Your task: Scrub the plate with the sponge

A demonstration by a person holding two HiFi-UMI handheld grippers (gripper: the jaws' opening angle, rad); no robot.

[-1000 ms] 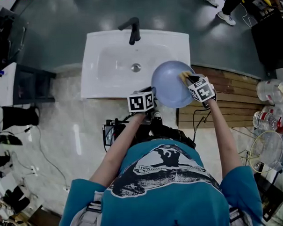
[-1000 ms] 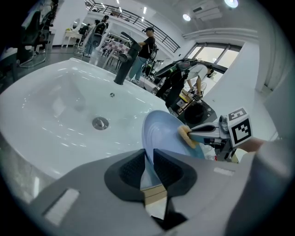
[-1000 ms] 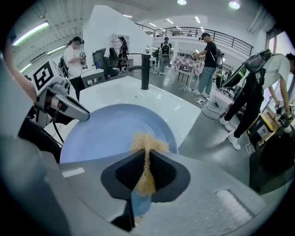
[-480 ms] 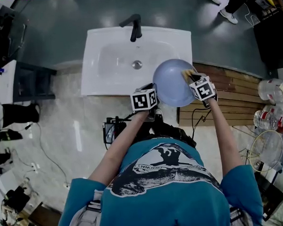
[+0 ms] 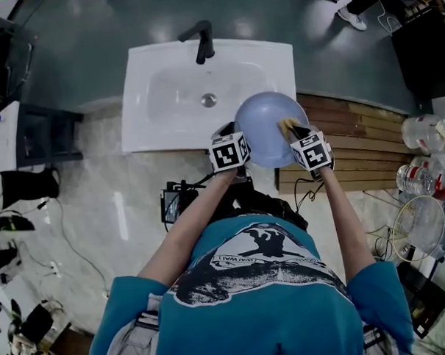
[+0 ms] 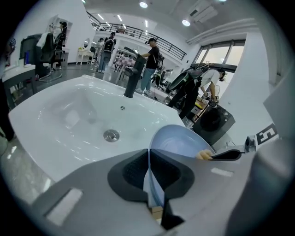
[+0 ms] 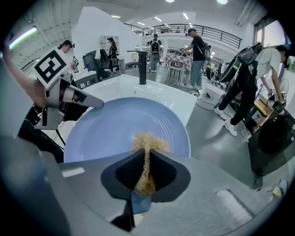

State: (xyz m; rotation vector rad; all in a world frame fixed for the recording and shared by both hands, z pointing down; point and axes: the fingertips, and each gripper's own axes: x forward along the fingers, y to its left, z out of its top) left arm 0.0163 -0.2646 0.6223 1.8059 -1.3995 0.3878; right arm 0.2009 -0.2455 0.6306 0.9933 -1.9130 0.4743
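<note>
A bright, open workroom with ceiling lights and people standing far back; underfoot, pale glossy stone floor (image 5: 121, 207), with a panel of dark wooden slats (image 5: 368, 141) to my right. In front of me is a white rectangular sink (image 5: 167, 94), smooth and shiny, with a shallow rounded basin, a round metal drain (image 5: 209, 100) and a straight matte black faucet (image 5: 202, 40) at its far edge.

I hold a gripper in each hand. Both are grey plastic with black ribbed pads, and each carries a cube printed with black-and-white square markers.

The plate (image 7: 110, 129) is round, pale blue and glossy, with faint concentric rings on its inner face. It is up off the sink, over the sink's right front corner, tilted so its hollow face turns toward my right gripper.

My left gripper (image 6: 148, 177) meets the plate edge-on at its left rim. Its jaws are closing, now only a sliver apart, with the thin rim between the pads and the pads against it.

My right gripper (image 7: 146, 173) is pinched tight on the sponge (image 7: 148, 143), a coarse, fibrous, tan pad squeezed into a narrow strip between the pads. Its fluffy free end fans out past the jaws and lies against the plate's inner face, near the rim closest to me.
</note>
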